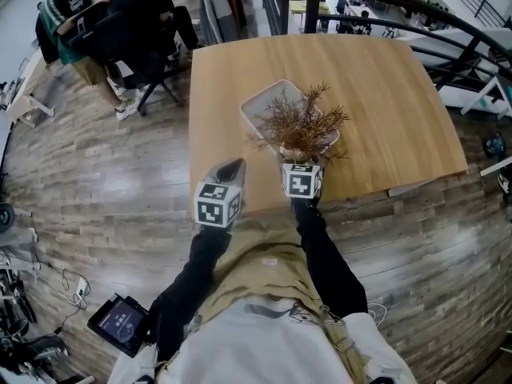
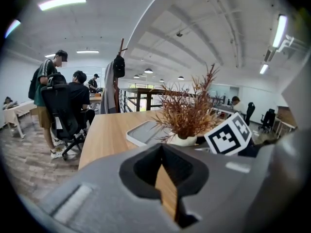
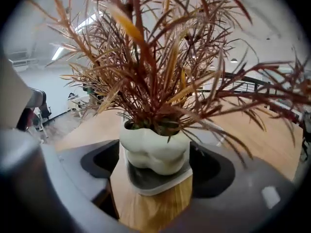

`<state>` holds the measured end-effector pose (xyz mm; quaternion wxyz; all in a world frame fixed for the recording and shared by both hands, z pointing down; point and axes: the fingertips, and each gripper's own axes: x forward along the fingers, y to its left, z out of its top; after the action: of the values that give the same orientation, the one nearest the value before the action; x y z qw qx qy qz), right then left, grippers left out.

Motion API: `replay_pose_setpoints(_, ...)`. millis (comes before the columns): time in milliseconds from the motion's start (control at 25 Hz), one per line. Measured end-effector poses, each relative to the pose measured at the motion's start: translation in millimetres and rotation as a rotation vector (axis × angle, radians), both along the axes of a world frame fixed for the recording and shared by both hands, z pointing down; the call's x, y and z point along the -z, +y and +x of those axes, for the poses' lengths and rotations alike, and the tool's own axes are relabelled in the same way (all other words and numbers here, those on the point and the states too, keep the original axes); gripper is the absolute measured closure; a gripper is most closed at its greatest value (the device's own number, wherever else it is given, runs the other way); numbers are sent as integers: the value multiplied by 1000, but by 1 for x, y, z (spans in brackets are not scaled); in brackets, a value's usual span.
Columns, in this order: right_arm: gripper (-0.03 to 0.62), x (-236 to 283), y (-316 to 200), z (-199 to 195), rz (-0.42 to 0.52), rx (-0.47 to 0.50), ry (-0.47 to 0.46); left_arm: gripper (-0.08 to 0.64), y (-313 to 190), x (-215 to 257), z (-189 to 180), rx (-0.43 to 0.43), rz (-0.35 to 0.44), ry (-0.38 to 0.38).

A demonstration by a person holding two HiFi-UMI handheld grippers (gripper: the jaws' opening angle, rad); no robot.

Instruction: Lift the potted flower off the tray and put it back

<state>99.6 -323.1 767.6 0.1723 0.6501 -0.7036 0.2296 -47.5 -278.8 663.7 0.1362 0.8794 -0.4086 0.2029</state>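
While the left gripper (image 1: 232, 169) hovers over the bench's (image 1: 384, 118) near edge with its jaws closed on nothing, the potted flower (image 3: 154, 149) stands on the tray's (image 1: 260, 106) near corner, between the right gripper's (image 1: 301, 163) wide-open jaws, ungripped.

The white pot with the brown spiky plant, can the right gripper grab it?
Probably yes: the right gripper is open, its jaws either side of the white pot on the grey tray, nothing between.
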Motion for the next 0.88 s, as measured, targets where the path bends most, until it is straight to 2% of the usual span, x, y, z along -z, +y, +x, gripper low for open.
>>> replay_pose_setpoints(320, 106, -6, -13, -2, -1, -8, -9, 558, -2, -2, -5, 23, 8, 1)
replay_pose_setpoints(680, 101, -11, -20, 0, -21, -17, 19, 558, 2, -2, -22, 61, 8, -4)
replay_pose_setpoints(880, 112, -13, -22, 1, -22, -14, 5, 558, 1, -3, -30, 82, 0, -4)
